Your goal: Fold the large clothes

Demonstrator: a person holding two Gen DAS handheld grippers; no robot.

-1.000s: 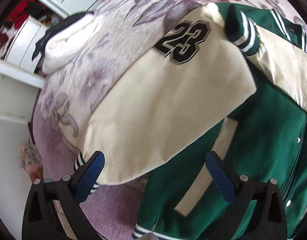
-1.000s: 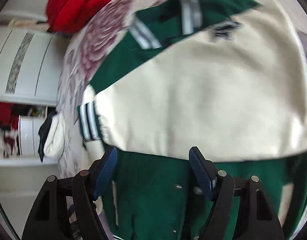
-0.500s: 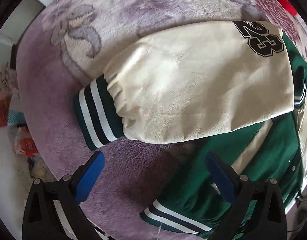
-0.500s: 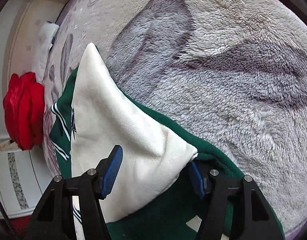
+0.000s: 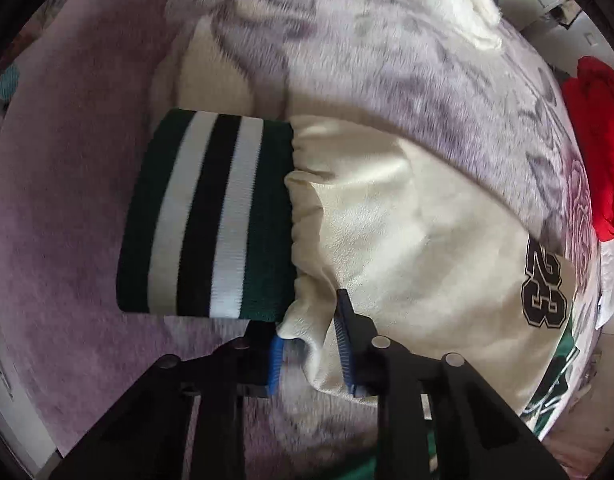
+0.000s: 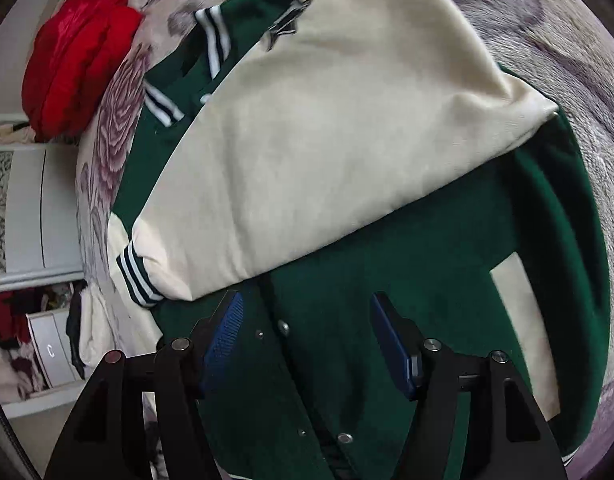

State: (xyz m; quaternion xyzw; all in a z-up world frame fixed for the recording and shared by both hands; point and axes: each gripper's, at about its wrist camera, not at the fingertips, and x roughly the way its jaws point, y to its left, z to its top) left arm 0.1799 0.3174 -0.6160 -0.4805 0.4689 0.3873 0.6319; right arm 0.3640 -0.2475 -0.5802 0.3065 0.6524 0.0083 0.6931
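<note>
Left hand-held gripper (image 5: 307, 344): you have it pinched on the cream sleeve (image 5: 407, 248), seemingly right beside the striped cuff (image 5: 207, 216).
Right hand-held gripper (image 6: 311, 344): wide apart, holding nothing, over the jacket (image 6: 407, 280) front.
Jacket: spread on the floral blanket (image 6: 567, 60), other sleeve folded across its body.
Red garment (image 6: 75, 60): near the collar.

Green varsity jacket (image 6: 387, 288) lies spread flat, cream sleeves (image 5: 407, 240) with striped cuffs (image 5: 211, 216) folded across it.

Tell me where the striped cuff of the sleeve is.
Left wrist view, left of centre: the striped cuff lies on the purple blanket, just beyond the left gripper.
</note>
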